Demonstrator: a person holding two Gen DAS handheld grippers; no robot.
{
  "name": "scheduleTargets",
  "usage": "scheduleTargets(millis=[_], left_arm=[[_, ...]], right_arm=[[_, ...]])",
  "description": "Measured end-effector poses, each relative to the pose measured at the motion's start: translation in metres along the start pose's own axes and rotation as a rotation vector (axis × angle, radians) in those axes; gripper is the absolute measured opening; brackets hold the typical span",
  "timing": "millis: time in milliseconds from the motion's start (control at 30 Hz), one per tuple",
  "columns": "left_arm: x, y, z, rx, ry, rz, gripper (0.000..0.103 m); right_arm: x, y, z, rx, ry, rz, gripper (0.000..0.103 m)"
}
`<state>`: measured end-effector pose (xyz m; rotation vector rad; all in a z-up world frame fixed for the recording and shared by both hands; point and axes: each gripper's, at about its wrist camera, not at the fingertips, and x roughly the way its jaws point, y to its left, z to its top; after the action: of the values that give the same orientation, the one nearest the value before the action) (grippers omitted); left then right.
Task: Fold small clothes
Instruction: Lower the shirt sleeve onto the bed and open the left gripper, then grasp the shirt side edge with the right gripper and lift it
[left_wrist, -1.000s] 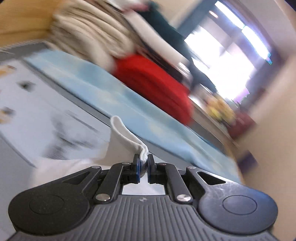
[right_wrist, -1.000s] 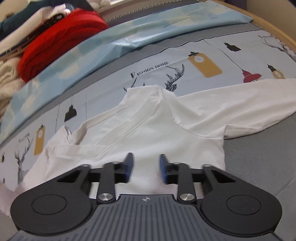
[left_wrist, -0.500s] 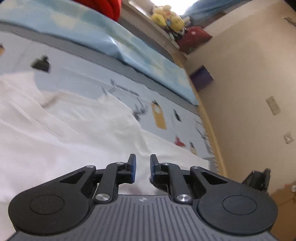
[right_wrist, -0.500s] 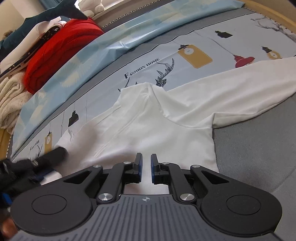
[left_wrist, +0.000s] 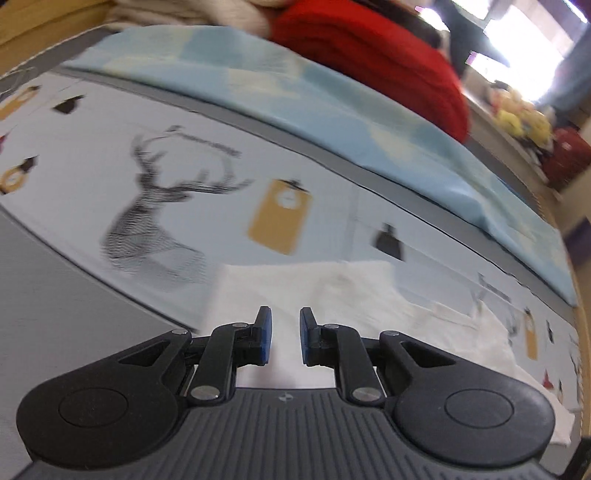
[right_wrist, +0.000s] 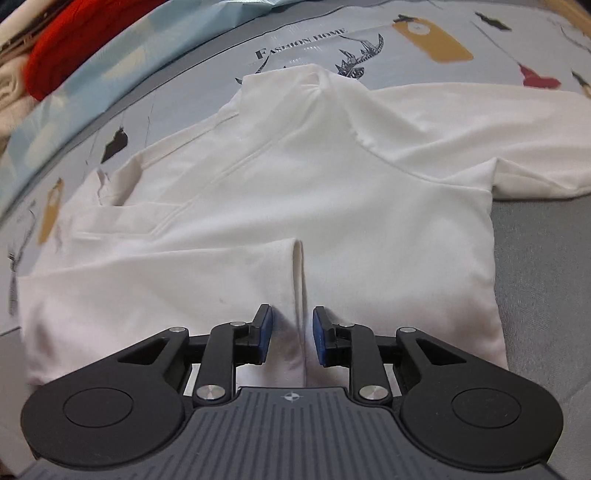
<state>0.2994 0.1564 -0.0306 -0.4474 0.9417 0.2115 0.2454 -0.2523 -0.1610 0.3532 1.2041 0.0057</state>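
- Left wrist view: the left gripper (left_wrist: 283, 336) has its jaws narrowly parted with nothing between them, low over the near edge of the white shirt (left_wrist: 354, 295).
- Here the shirt lies flat on the printed bedsheet (left_wrist: 192, 155), just this side of a deer print (left_wrist: 159, 206) and a mustard tag print (left_wrist: 280, 216).
- Along the sheet's far edge runs a light blue cloth (left_wrist: 332, 107), and beyond that sits a red knit (left_wrist: 376, 55) next to cream fabric (left_wrist: 192, 11). This view is somewhat blurred.
- Right wrist view: the right gripper (right_wrist: 291, 338) has its jaws moderately open, gripping nothing, one on each side of a cuff edge (right_wrist: 299, 280).
- That cuff belongs to the shirt's (right_wrist: 332, 177) one sleeve (right_wrist: 155, 288), folded across the body and ending near the middle of the front.
- The collar (right_wrist: 295, 79) points to the sheet's (right_wrist: 369, 37) far edge, touching the "Fashion Home" lettering (right_wrist: 301, 42).
- The other sleeve (right_wrist: 498, 129) stretches out flat toward the right edge.
- The shirt's right hem side rests on plain grey bedding (right_wrist: 543, 277).
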Motion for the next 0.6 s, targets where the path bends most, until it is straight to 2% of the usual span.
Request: scheduleTargets(millis=[200,467,600], left_arm=[[0.001,0.02,0.011,-0.013,0.028,0.043,0.016],[0.009,0.01,0.009,0.028,0.048,0.052,0.021],[0.011,0.01,0.009,0.028,0.051,0.059,0.021]], right_arm=[[0.002,0.009,0.0,-0.067,-0.036,-0.049,0.025],[0.003,0.011,0.001,-0.098,-0.047,-0.063,0.024],[-0.003,0.007,0.004,-0.083,-0.084,-0.112,0.024]])
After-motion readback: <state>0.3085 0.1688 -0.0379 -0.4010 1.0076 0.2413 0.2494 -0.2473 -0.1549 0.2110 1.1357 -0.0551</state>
